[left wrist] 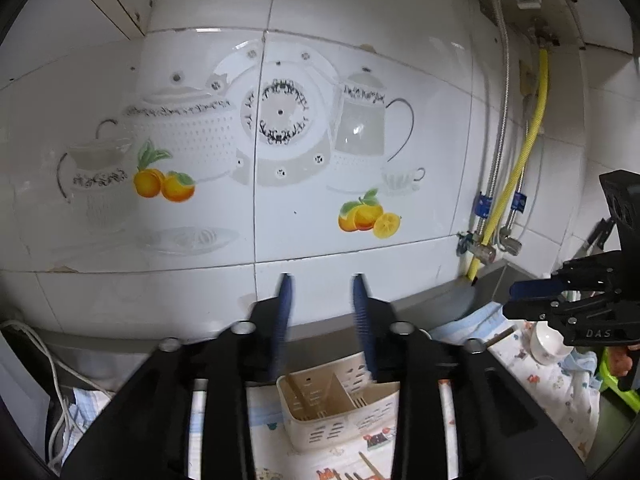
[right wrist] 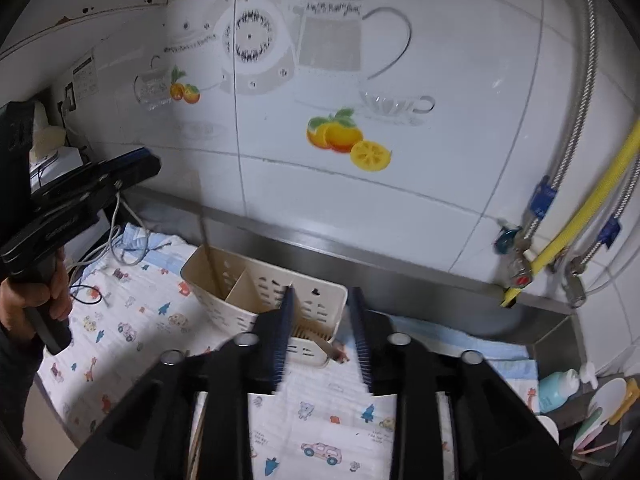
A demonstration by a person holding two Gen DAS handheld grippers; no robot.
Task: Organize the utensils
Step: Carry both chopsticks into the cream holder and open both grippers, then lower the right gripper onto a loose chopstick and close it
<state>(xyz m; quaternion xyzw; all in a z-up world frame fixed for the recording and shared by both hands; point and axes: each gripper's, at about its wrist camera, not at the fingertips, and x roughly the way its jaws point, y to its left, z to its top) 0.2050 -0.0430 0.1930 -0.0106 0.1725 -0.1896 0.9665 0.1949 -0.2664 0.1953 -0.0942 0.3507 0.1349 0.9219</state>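
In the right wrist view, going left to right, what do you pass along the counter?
Left gripper → white cables → beige utensil caddy → yellow hose → blue-capped bottle.

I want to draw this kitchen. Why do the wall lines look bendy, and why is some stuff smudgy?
Left wrist view: the fisheye lens bows the white tiled wall; glare shines on it. Right wrist view: the thin brown chopstick in the cream slotted plastic utensil holder is smeared by motion blur.
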